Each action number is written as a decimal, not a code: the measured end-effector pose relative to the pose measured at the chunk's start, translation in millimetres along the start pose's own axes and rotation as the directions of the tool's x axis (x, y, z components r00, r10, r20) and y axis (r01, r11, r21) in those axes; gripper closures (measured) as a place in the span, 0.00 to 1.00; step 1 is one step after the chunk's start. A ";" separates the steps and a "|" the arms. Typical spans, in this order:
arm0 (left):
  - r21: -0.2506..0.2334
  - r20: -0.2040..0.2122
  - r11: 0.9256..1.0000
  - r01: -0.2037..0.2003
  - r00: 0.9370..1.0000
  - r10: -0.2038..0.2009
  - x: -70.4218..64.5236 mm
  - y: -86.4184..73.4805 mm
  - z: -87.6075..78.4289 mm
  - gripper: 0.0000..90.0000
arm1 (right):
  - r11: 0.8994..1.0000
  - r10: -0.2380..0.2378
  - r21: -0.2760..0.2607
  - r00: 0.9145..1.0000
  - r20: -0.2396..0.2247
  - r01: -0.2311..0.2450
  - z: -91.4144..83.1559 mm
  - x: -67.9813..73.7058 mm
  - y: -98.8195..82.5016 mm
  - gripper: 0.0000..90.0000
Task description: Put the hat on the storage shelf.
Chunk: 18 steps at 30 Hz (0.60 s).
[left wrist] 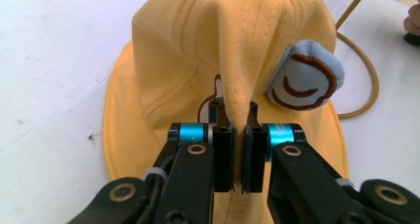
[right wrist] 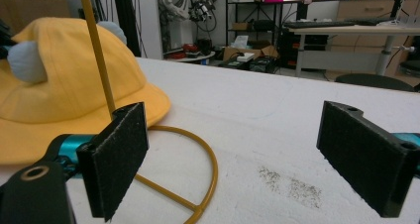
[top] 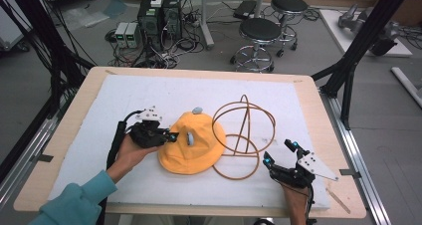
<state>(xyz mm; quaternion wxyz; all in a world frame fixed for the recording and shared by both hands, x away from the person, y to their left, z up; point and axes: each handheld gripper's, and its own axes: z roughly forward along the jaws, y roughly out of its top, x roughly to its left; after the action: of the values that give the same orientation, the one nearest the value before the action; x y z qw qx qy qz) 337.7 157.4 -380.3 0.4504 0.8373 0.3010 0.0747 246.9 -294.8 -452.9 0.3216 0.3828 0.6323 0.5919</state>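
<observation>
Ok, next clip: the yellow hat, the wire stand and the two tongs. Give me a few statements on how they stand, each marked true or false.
1. The left tongs are shut on a fold of the yellow bucket hat. True.
2. The right tongs hold the wire hat stand. False: their jaws stand wide open with nothing between the pads, near the stand's base ring.
3. The hat sits on top of the wire hat stand. False: it lies on the white table cover beside the stand, its brim over part of the base ring.
4. The hat carries a pale blue ear stitched in brown. True.
5. The stand lies flat on its side. False: it stands upright on its base ring.
</observation>
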 end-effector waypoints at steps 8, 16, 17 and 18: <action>-0.041 -0.032 0.999 0.001 0.999 -0.003 10.5 9.0 -36.4 0.96 | 1.000 -0.002 0.003 1.000 0.005 0.001 0.3 0.3 0.1 0.13; -0.068 -0.065 0.998 0.000 0.998 -0.004 18.5 18.4 -60.4 0.96 | 1.000 -0.007 0.001 1.000 0.005 0.007 0.8 -0.1 0.2 0.13; -0.069 -0.069 0.998 -0.007 0.998 0.002 18.6 21.2 -62.8 0.96 | 1.000 -0.006 0.004 1.000 0.003 0.006 0.6 0.1 0.1 0.13; -0.071 -0.071 0.997 -0.010 0.997 0.005 18.6 23.1 -64.5 0.96 | 1.000 -0.005 0.003 1.000 0.003 0.005 0.7 0.2 0.1 0.13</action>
<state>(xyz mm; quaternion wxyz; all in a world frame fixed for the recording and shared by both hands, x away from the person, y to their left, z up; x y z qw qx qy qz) 337.3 204.2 -326.9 0.4690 0.8185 0.3107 0.1167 247.4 -294.4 -452.8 0.3234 0.3828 0.6336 0.5894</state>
